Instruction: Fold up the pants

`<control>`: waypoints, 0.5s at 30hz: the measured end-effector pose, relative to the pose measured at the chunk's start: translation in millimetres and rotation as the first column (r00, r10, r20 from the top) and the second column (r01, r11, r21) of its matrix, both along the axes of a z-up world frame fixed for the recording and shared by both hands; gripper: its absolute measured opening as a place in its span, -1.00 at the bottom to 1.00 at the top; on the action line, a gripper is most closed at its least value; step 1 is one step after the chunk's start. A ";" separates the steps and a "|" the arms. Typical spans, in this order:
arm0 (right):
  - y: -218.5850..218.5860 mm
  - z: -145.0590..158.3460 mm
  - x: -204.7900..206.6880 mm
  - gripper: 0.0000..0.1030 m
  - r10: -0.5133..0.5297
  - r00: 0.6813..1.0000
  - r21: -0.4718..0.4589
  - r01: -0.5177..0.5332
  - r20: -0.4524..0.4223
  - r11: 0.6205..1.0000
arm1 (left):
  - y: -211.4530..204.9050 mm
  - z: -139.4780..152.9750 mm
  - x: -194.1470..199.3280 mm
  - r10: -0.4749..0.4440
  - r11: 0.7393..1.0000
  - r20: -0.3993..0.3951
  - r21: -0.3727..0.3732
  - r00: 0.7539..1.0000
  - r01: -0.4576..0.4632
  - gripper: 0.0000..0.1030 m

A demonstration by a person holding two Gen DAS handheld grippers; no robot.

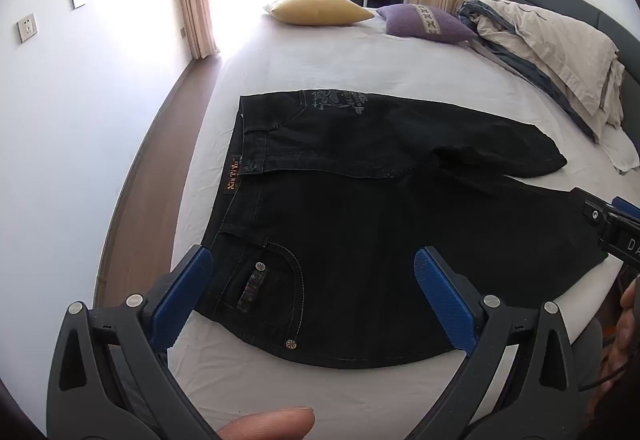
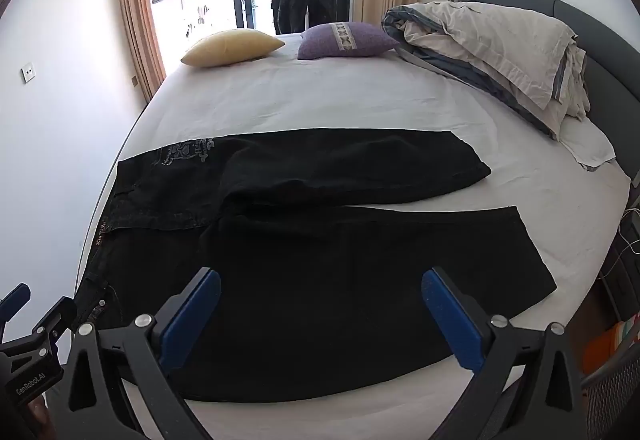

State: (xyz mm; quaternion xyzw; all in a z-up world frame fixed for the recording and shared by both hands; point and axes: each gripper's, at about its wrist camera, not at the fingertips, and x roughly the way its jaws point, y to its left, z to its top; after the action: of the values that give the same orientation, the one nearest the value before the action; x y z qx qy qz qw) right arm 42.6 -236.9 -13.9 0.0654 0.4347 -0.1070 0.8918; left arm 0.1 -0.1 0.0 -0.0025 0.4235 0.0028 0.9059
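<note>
Bedroom w/ bright balcony door; I've got both grippers hovering over the bed's near edge. Left gripper (image 1: 314,294) spread wide above the waistband/pocket end, right gripper (image 2: 320,314) spread above the near leg, prob. to lift that side over. Black jeans (image 1: 360,207) lie flat on the white sheet (image 1: 320,59), legs apart. Yellow pillow (image 1: 320,9), purple cushion (image 1: 426,21), bundled duvet (image 2: 500,43) well beyond.

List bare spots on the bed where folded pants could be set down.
Biggest free patch: white sheet between the black jeans and the yellow pillow and purple pillow. A narrow strip lies along the near edge below the jeans. The headboard side is crowded by the bunched duvet. Left gripper and right gripper are open.
</note>
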 end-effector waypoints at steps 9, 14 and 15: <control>1.1 -2.3 -2.1 1.00 0.008 1.000 -0.013 -0.008 0.003 1.000 | 0.9 3.5 -0.9 0.003 1.000 0.004 0.003 1.000 -0.003 1.00; -2.3 -2.0 -1.9 1.00 0.012 1.000 -0.017 -0.012 0.003 1.000 | 2.7 3.9 -3.8 0.006 1.000 0.005 0.003 1.000 -0.006 1.00; 4.3 -1.2 -1.9 1.00 0.014 1.000 -0.027 -0.014 0.001 1.000 | 3.0 3.9 -4.3 0.006 1.000 0.005 0.002 1.000 -0.006 1.00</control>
State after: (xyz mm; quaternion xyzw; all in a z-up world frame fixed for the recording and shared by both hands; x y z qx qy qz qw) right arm 40.7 -232.7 -15.1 0.0503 0.4331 -0.1068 0.8936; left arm -4.2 3.0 3.9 -0.0030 0.4212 0.0061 0.9069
